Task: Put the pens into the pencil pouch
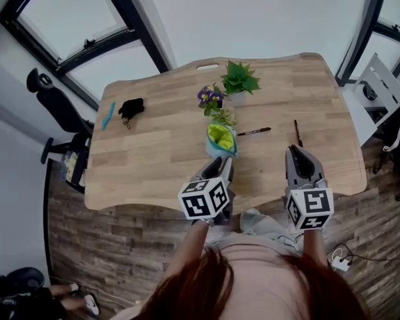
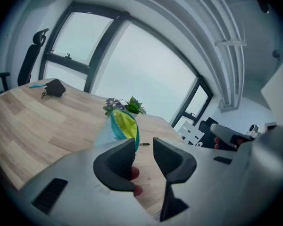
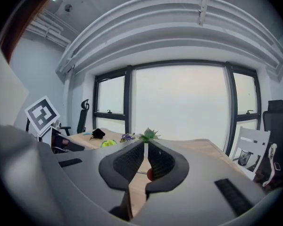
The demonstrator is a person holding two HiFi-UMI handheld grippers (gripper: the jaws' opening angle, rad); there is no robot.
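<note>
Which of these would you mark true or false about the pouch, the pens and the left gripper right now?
1. The pencil pouch stands open on the table. True.
2. The black pen is inside the pouch. False: it lies on the table, just right of the pouch.
3. The left gripper holds a pen. False: its jaws are apart with nothing between them.
4. A blue pen lies near the table's left edge. True.

pouch [image 1: 221, 141]: open, upright | pen [image 1: 254, 131]: flat beside | second pen [image 1: 297, 132]: farther right
</note>
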